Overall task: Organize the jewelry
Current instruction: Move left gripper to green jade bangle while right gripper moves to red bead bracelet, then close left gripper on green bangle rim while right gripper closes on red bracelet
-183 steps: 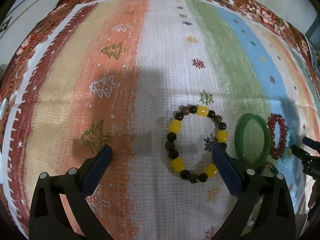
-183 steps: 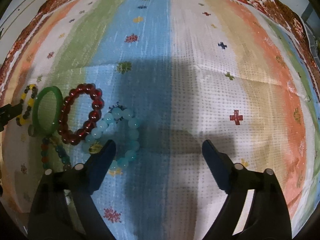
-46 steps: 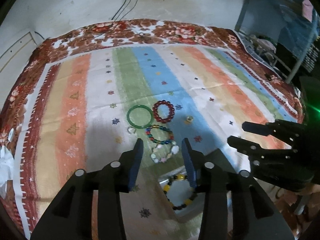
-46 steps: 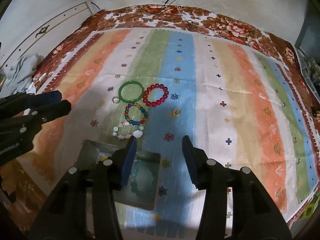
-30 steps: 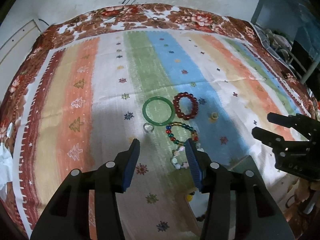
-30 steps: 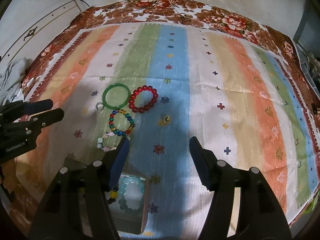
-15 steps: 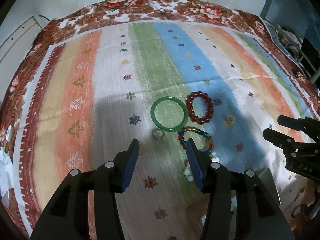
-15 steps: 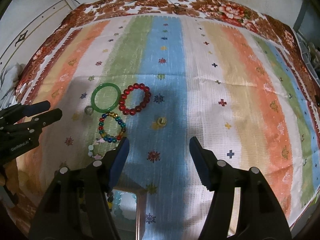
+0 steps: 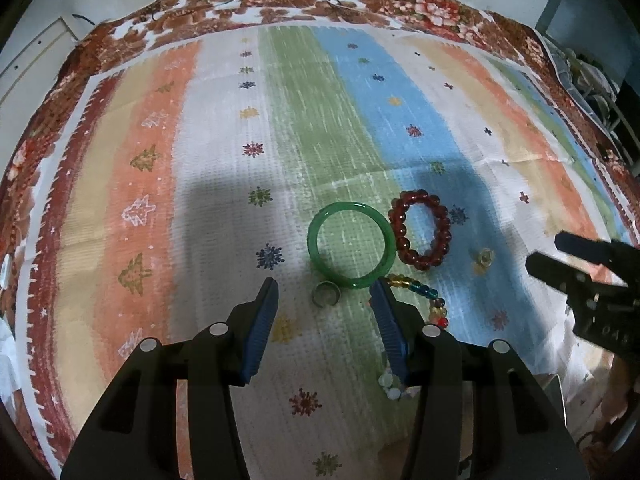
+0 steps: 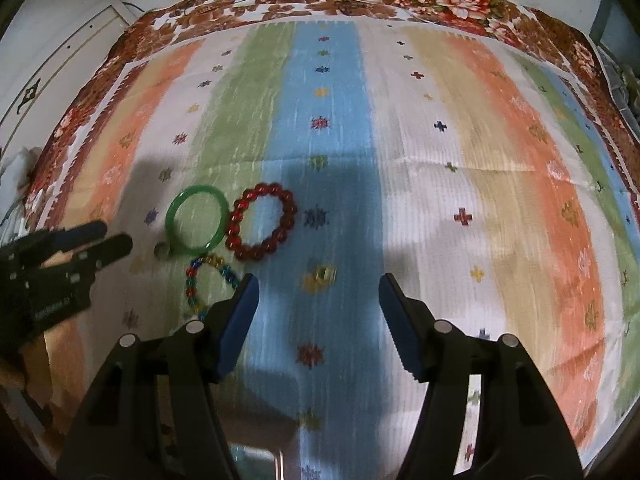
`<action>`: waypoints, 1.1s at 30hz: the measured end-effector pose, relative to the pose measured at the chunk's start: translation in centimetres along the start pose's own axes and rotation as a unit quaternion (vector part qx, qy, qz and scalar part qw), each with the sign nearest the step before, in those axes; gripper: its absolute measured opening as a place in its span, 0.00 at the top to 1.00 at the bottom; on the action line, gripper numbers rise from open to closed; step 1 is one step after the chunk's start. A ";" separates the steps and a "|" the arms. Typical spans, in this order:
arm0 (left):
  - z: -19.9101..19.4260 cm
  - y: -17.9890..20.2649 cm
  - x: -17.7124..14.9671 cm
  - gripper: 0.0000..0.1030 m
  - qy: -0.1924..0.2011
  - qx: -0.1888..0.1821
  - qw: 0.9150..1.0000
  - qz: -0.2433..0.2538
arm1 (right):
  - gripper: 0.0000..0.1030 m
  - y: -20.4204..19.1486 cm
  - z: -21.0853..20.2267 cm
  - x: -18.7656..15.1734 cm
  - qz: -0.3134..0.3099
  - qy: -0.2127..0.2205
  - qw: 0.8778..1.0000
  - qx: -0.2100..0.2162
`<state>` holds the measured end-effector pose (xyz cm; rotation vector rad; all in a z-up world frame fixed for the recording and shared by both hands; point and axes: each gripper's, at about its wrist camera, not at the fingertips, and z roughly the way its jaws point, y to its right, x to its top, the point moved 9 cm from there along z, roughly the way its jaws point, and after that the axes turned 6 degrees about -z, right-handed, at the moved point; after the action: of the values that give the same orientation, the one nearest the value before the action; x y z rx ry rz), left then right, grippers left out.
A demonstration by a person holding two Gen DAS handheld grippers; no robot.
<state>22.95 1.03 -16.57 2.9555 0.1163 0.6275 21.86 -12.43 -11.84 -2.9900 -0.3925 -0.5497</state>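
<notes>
Left gripper point(image 9: 324, 292) – jaws spread, empty – frames a small silver metal ring point(image 9: 326, 293). Right gripper point(image 10: 318, 284), likewise spread, frames a small gold ring point(image 10: 323, 273).

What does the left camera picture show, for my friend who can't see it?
The left tool, open and empty, hovers over a striped cloth, aimed at a small silver ring. Just beyond lie a green bangle, a dark red bead bracelet and a rainbow bead bracelet; the right tool is at the right edge.
</notes>
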 end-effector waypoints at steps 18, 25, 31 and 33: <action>5.0 -1.3 1.8 0.51 -0.039 0.014 0.999 -0.008 | 0.39 -0.3 6.1 1.8 -0.003 -0.047 0.999 0.006; 5.9 -1.3 2.3 0.51 -0.046 0.012 0.999 -0.008 | 0.39 -0.2 7.9 2.4 -0.001 -0.059 0.998 0.009; 6.9 -1.1 2.3 0.51 -0.053 0.015 0.998 -0.006 | 0.39 -0.6 9.1 2.7 -0.006 -0.069 0.998 0.008; 7.2 -1.1 2.2 0.51 -0.055 0.016 0.998 -0.004 | 0.39 -0.6 9.3 2.9 -0.008 -0.070 0.998 0.007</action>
<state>27.85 1.61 -22.33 3.0097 0.1302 0.4648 27.48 -10.04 -19.45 -3.0245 -0.4268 -0.3397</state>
